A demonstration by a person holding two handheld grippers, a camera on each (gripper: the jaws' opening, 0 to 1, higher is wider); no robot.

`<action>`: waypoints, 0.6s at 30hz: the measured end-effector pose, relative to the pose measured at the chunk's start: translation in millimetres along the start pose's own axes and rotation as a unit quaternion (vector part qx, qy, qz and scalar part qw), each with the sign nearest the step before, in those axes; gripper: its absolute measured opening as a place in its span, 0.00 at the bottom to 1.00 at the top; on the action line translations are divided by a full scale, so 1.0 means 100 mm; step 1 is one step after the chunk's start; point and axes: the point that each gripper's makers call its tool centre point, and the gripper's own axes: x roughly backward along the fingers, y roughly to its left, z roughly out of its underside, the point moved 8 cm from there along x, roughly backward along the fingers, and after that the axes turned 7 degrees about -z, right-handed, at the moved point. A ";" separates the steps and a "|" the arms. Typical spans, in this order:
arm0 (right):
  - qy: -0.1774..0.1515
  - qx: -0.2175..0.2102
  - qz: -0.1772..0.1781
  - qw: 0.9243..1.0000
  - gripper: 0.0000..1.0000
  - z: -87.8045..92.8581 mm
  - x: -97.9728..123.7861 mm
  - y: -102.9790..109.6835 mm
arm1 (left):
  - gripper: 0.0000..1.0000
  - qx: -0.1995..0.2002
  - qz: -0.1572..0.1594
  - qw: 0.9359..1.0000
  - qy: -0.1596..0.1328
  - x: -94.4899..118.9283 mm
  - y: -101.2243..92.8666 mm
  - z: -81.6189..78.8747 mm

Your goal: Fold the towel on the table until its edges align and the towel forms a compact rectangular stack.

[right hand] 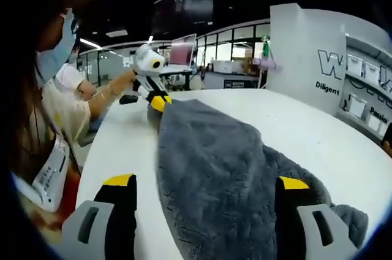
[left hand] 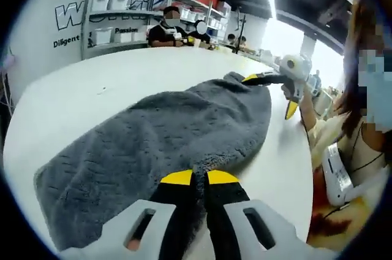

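A grey fluffy towel [left hand: 171, 131] lies lengthwise and rumpled on the white table [left hand: 110, 82]. My left gripper [left hand: 199, 178] is shut on the towel's near end, its yellow tips pressed together over the pile. In the right gripper view the same left gripper [right hand: 159, 102] pinches the far corner of the towel [right hand: 214, 168]. My right gripper [right hand: 206, 181] stands wide open, one jaw on each side of the towel's near end. In the left gripper view the right gripper [left hand: 274, 93] sits at the towel's far corner with its jaws spread.
The table's curved edge [left hand: 300, 168] runs along the side where the person holding the grippers [left hand: 361, 119] stands. People [left hand: 168, 27] sit at the table's far side before shelves of white bins [left hand: 119, 18]. Bare tabletop [right hand: 318, 131] flanks the towel.
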 end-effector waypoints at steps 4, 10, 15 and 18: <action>-0.001 0.000 0.001 1.000 0.95 0.00 0.01 0.00 | 0.04 0.008 0.002 1.000 0.010 -0.07 0.11 -0.10; -0.001 -0.001 -0.002 1.000 0.95 0.00 0.00 0.01 | 0.05 -0.003 -0.012 1.000 0.028 -0.14 0.27 -0.22; -0.002 -0.003 -0.004 1.000 0.95 0.00 0.00 0.01 | 0.05 -0.015 -0.028 0.999 0.029 -0.20 0.43 -0.38; -0.002 -0.002 -0.006 1.000 0.94 -0.01 0.00 0.02 | 0.05 -0.025 -0.039 0.998 0.038 -0.27 0.53 -0.47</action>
